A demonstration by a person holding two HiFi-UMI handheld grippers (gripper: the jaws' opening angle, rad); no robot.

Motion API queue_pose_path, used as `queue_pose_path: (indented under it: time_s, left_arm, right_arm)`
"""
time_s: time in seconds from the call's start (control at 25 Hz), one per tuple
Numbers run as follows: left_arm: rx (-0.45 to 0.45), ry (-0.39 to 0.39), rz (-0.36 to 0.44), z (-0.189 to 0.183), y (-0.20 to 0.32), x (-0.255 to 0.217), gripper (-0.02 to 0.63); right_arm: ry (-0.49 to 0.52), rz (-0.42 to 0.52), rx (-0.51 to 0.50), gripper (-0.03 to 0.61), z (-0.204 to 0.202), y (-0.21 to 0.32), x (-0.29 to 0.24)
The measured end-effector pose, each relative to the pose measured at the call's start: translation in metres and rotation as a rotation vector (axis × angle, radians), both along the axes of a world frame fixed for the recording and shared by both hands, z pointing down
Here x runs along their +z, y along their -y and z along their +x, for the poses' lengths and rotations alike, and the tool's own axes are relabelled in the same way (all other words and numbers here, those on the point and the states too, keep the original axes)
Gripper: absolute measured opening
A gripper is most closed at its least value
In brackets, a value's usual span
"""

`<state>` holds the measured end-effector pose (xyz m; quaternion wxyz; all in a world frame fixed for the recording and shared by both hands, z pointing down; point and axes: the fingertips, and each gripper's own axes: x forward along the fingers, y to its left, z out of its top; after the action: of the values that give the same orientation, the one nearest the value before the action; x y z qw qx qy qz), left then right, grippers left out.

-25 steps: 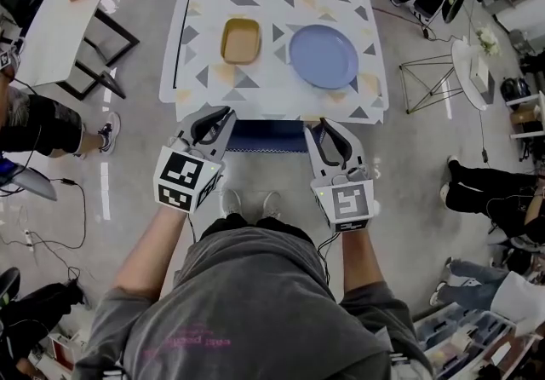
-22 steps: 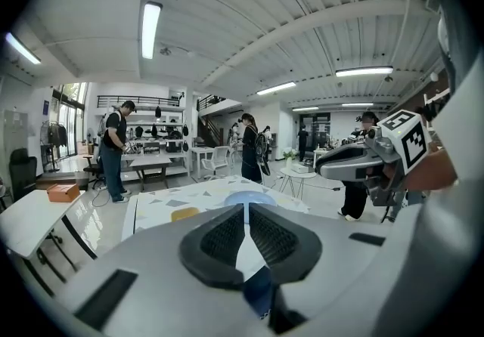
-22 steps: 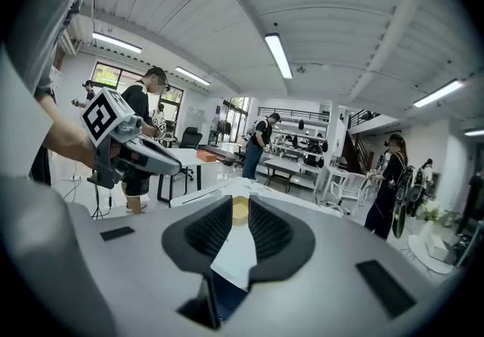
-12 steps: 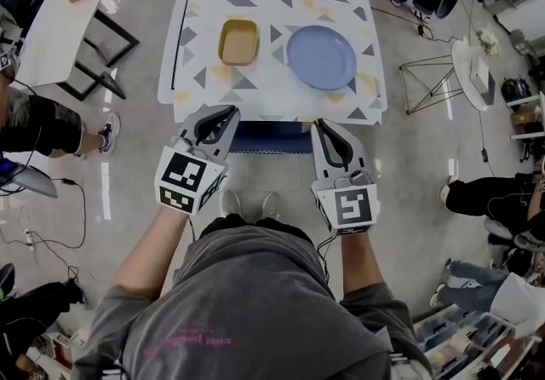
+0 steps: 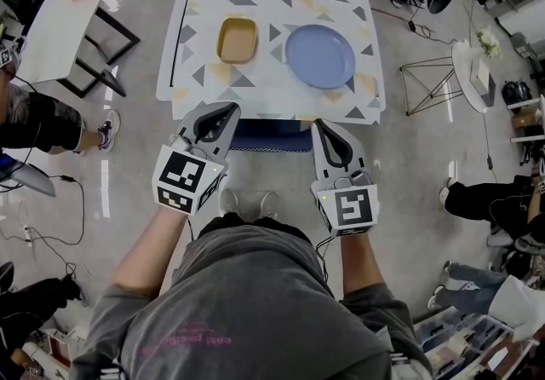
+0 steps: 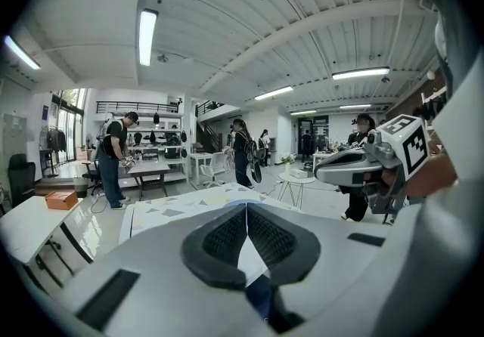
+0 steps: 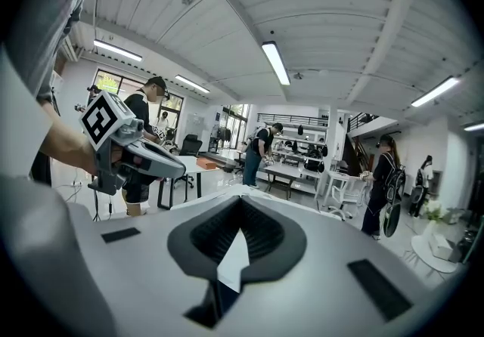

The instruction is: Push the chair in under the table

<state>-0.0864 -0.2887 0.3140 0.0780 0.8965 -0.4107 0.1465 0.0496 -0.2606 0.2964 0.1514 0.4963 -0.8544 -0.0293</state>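
Dish [image 5: 239, 40] left of plate [image 5: 320, 55] on table [image 5: 272, 93], chair [image 5: 260, 135] before it

Both forearms reach toward 12 o'clock, the white left gripper [image 5: 225, 112] and white right gripper [image 5: 324, 128] level, each with jaws pressed together.

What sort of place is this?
Probably an open-plan lab or workshop, not a home. It has a bare ceiling with strip lights, people standing at work benches, and loose cables on the polished floor around the patterned table.
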Motion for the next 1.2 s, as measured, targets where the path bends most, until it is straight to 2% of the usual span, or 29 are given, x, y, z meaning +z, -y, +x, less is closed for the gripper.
queue_pose_path:
  time_s: [0.36, 1.2]
  left_arm:
    - [0.002, -0.017, 0.023, 0.009, -0.006, -0.008, 0.002]
    - [0.014, -0.014, 0.011, 0.019, -0.011, -0.003, 0.002]
  right_arm:
    - [0.051, -0.022, -0.002, 0.004, 0.005, -0.004, -0.001]
    - [0.058, -0.046, -0.013, 0.003, 0.015, -0.001, 0.009]
